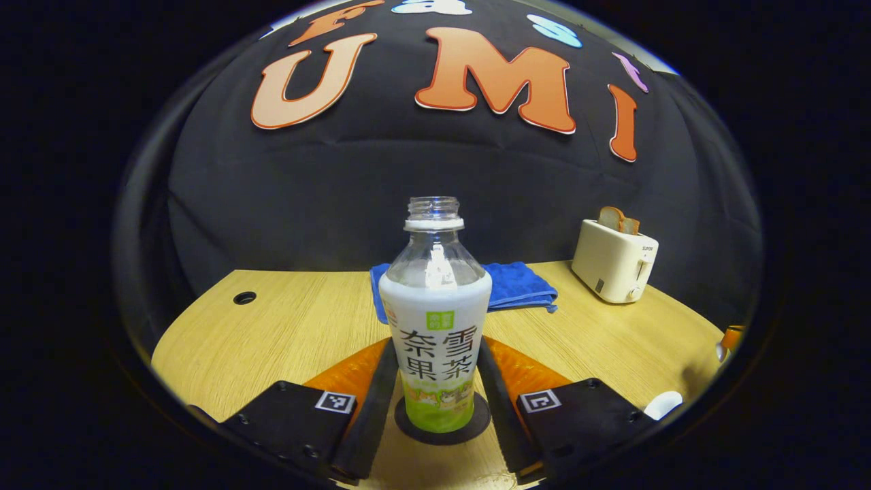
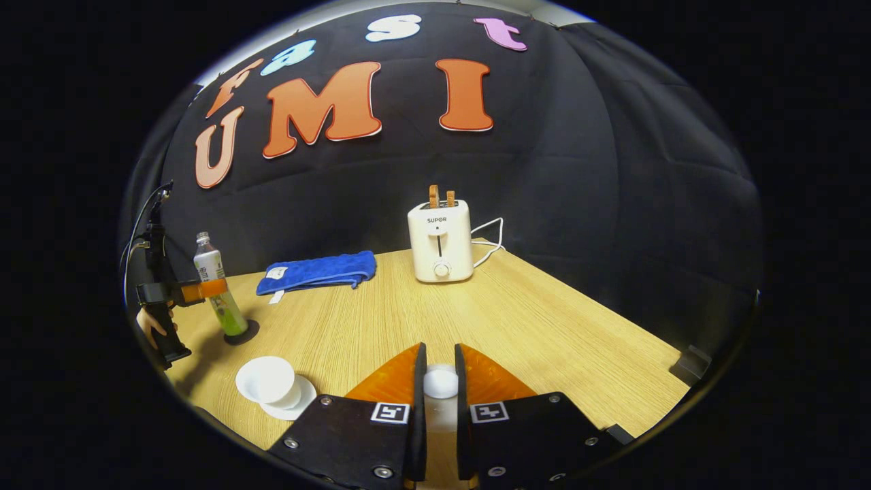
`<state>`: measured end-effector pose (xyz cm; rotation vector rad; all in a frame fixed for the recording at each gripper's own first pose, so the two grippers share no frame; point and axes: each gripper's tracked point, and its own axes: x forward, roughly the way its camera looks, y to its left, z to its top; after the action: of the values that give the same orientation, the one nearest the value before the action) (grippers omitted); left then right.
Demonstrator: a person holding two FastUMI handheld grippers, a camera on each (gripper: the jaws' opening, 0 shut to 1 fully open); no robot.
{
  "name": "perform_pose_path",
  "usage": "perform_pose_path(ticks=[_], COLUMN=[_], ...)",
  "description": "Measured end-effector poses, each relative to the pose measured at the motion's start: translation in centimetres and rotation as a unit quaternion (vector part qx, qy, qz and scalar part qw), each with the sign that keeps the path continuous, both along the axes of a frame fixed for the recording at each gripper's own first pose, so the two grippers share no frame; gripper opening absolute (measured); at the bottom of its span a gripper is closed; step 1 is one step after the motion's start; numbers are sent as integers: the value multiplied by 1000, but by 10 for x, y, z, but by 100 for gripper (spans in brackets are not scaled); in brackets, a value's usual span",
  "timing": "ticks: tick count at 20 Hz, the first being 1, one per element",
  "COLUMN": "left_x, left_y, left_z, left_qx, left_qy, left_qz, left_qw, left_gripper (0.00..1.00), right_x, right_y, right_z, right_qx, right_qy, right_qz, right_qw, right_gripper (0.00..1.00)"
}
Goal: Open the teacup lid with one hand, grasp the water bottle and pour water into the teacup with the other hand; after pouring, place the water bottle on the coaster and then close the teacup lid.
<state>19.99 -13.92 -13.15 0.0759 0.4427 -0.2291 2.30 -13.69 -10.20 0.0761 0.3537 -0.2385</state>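
A clear, uncapped water bottle [image 1: 435,327] with a white and green label stands upright on a dark round coaster [image 1: 476,425]. My left gripper [image 1: 435,381] has a finger against each side of the label, shut on the bottle. In the right gripper view the same bottle [image 2: 216,286] stands at the far left with the left gripper [image 2: 197,291] and a hand on it. A white teacup [image 2: 265,379] sits without its lid on a white saucer [image 2: 303,401]. My right gripper [image 2: 440,381] is shut on the white teacup lid [image 2: 440,382], held above the table to the right of the cup.
A folded blue cloth [image 2: 316,271] lies at the back of the wooden table [image 2: 544,327]. A white toaster [image 2: 440,241] with two bread slices stands behind it, its cord trailing right. The table's right edge falls off near a dark block [image 2: 691,364].
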Motion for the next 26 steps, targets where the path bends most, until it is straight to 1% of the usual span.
perform_pose_path(ticks=[2, 6, 7, 8, 11, 12, 14, 15, 16, 17, 18, 19, 20, 21, 22, 23, 24, 25, 26], left_x=[-1, -3, -4, -6, -8, -9, -13, -14, -16, -18, -24, -30, -37, -43, -51, -58, -68, -80, -88], left_y=[-1, 0, -1, -2, -5, -4, -4, -3, 0, 2, 6, 6, 7, 8, 10, 11, 13, 15, 18], left_z=[1, 1, 2, 2, -1, -3, -6, -6, -8, -9, -9, -8, -5, -1, 4, 9, 12, 15, 22], left_qx=[2, 27, 33, 36, 43, 47, 45, 42, 40, 38, 37, 33, 31, 32, 36, 41, 47, 50, 50], left_qy=[-3, -15, -18, -19, -20, -19, -16, -15, -14, -12, -10, -11, -15, -21, -29, -37, -40, -40, -50], left_qz=[0, -5, -8, -10, -15, -15, -16, -14, -10, -4, 0, -1, -2, -2, -4, -7, -10, -10, -9], left_qw=[1000, 1000, 999, 999, 999, 999, 999, 999, 999, 999, 999, 999, 999, 999, 999, 998, 998, 998, 997], left_gripper=[71, 72, 79, 77, 78, 83, 85, 91, 92, 98, 96, 99, 100, 99, 96, 96, 99, 96, 96], right_x=[0, 1, 1, 1, 2, 1, 1, 2, 2, 2, 2, 2, 2, 4, 7, 10, 12, 14, 16], right_y=[0, 0, 0, 0, 0, -1, 0, 0, 1, 1, 2, 4, 9, 15, 23, 33, 44, 55, 66], right_z=[0, 1, 2, 2, 2, 2, 3, 4, 5, 7, 8, 10, 16, 23, 27, 30, 31, 32, 34], right_qx=[0, -1, 0, 0, 0, 0, -1, -1, -1, -3, -4, -6, -9, -10, -8, -3, 0, -1, -4], right_qy=[1, 0, 0, 0, -1, -1, -2, -4, -6, -7, -8, -9, -14, -23, -29, -32, -33, -33, -35], right_qz=[1, 2, 2, 2, 2, 2, 2, 3, 4, 5, 7, 11, 14, 16, 21, 29, 41, 52, 64], right_qw=[1000, 1000, 1000, 1000, 1000, 1000, 1000, 1000, 1000, 1000, 1000, 1000, 1000, 1000, 999, 999, 999, 998, 997], right_gripper=[18, 18, 18, 18, 18, 18, 18, 18, 18, 18, 18, 18, 18, 18, 18, 18, 18, 18, 18])
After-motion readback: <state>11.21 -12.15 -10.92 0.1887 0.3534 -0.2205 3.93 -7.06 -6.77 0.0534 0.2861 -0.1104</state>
